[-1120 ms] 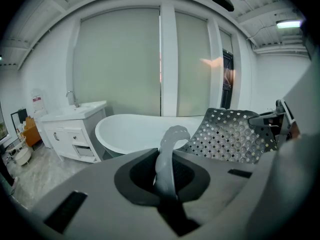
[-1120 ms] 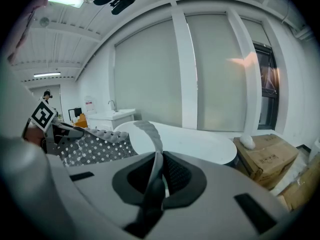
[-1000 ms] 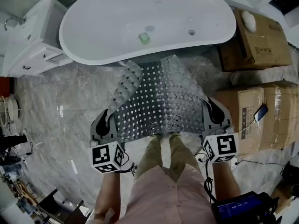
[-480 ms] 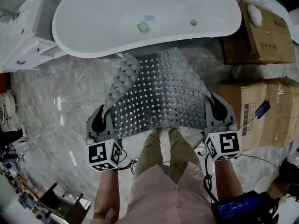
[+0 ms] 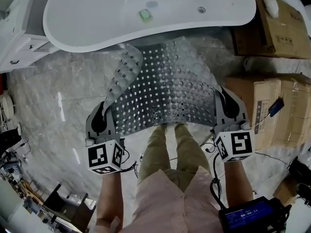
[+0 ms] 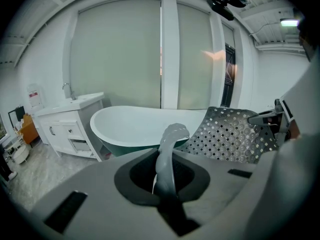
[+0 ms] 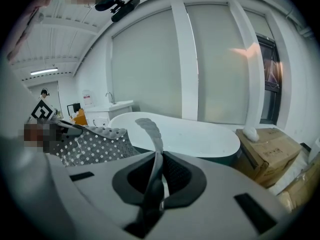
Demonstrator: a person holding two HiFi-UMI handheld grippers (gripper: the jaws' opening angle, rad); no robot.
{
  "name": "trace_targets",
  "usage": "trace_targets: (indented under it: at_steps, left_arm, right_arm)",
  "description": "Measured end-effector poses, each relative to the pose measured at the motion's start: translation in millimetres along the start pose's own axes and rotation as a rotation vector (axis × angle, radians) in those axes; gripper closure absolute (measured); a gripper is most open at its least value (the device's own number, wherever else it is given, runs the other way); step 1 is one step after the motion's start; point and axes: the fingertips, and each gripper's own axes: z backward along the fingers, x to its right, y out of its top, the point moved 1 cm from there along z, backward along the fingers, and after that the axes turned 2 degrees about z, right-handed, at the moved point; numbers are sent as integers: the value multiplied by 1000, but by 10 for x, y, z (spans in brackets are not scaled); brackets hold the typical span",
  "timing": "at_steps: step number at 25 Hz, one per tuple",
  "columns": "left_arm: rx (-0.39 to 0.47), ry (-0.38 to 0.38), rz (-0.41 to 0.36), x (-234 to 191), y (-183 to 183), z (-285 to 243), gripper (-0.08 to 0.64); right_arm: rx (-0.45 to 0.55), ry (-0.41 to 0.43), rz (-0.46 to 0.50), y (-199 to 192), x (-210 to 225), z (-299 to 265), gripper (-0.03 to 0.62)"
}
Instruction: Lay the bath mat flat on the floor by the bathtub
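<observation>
Head view: the white bathtub (image 5: 97,23) fills 12 o'clock. The grey perforated bath mat (image 5: 165,86) is held spread at centre, with its far edge near the tub and its left corner curled. The left gripper (image 5: 101,120) at 8 o'clock and the right gripper (image 5: 226,109) at 4 o'clock each have their jaws clamped on a near corner.

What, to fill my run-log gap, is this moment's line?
left gripper: shut on bath mat | right gripper: same | bath mat: not yet flat, near bathtub

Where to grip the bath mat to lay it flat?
Take the bath mat by its two near corners, edge-on from the person's side, as left gripper and right gripper do: it's thin and floppy, so a wide grip keeps it spread.
</observation>
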Motion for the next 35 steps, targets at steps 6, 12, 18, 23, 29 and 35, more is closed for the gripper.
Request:
trace_targets:
  at_steps: [6, 12, 18, 23, 29, 35]
  left_arm:
    - [-9, -12, -5, 65, -132, -163, 520]
    - [-37, -32, -12, 124, -317, -380, 520]
    - [-47, -41, -21, 132, -356, -436, 520]
    - [-52, -46, -32, 120, -360, -452, 520]
    - [-63, -60, -29, 218, -562, -683, 520]
    - [-64, -71, -42, 158, -633, -703, 520]
  right_arm:
    - [-14, 5, -1, -181, 77, -128, 563]
    - [-31, -6, -4, -399, 170, -268, 563]
    - [-36, -20, -3, -460, 244, -277, 563]
    - [-40, -36, -12, -487, 275, -264, 563]
    - [-52, -43, -10, -735, 379, -389, 563]
    - [-47, -60, -11, -798, 350, -381, 563]
